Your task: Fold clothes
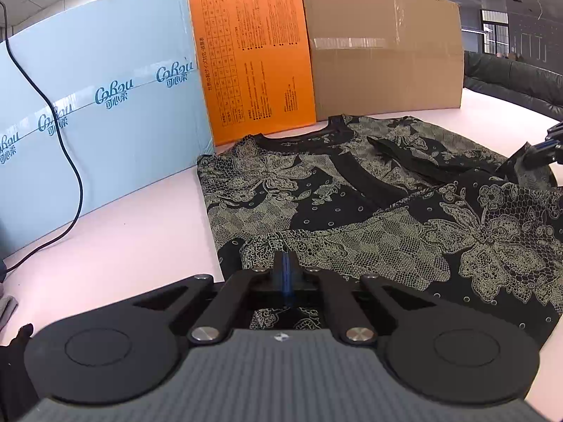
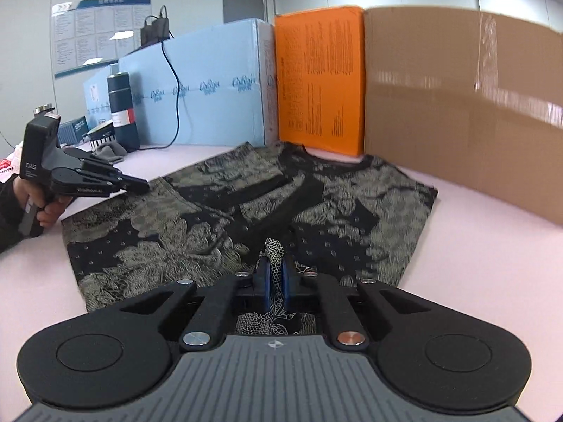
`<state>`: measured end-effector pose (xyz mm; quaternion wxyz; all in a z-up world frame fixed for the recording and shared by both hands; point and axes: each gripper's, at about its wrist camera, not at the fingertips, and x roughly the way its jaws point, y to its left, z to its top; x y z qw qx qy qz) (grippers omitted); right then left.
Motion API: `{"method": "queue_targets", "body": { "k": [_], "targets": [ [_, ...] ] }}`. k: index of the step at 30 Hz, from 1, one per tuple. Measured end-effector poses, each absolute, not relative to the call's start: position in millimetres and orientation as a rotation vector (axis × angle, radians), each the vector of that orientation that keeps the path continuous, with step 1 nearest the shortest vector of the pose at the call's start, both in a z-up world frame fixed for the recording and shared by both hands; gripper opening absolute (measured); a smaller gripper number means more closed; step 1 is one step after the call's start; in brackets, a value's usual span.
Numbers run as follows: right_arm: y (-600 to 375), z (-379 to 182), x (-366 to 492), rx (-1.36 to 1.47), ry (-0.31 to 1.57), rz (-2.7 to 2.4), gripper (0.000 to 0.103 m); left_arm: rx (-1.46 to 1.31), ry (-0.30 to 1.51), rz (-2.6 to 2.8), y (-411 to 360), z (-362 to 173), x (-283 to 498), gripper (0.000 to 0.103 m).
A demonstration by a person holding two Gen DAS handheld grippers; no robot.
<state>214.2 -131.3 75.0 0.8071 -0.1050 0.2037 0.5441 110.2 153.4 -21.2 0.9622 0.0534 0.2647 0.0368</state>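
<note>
Flat on the pale pink tabletop (image 1: 140,239) lies a black top printed with beige lace-and-flower pattern (image 1: 369,204), neckline toward the back wall of boxes, one sleeve folded in over the chest.

Left gripper (image 1: 286,263): black two-finger tool, blue pads pressed together with no gap showing. Fingertips sit over the near-left hem of the garment; whether any cloth is caught between them cannot be told from its own view. From the right wrist view the same gripper (image 2: 142,186) shows side-on at the left edge of the top, tips at the fabric edge, held by a hand (image 2: 47,211) in a dark sleeve.

Right gripper (image 2: 275,267): clenched on a pinch of the patterned fabric, a small fold of it sticking up between the blue pads (image 2: 265,277). In the left view the right gripper (image 1: 531,160) appears at the far right edge of the garment, lifting a corner of cloth off the table.

Behind the top, standing in a row: a light blue carton with teal lettering (image 1: 98,105), an orange printed box (image 1: 253,59), a plain brown cardboard box with clear tape (image 1: 383,52). A black cable (image 1: 67,161) hangs over the blue carton. A dark insulated bottle (image 2: 121,112) stands at the table's far left.
</note>
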Motion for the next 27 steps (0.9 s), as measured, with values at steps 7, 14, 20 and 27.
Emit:
{"method": "queue_targets", "body": {
  "k": [7, 14, 20, 27],
  "targets": [
    [-130, 77, 213, -0.247, 0.412, 1.166, 0.006, 0.091, 0.524, 0.126, 159, -20, 110, 0.059],
    [-129, 67, 214, -0.225, 0.425, 1.157, 0.006, 0.087, 0.559, 0.115, 159, -25, 115, 0.022],
    [-135, 72, 209, -0.198, 0.377, 1.136, 0.006, 0.079, 0.540, 0.120, 160, -23, 113, 0.001],
    [-147, 94, 217, -0.166, 0.298, 1.081, 0.006, 0.081, 0.468, 0.147, 160, -9, 108, 0.001]
  ]
}}
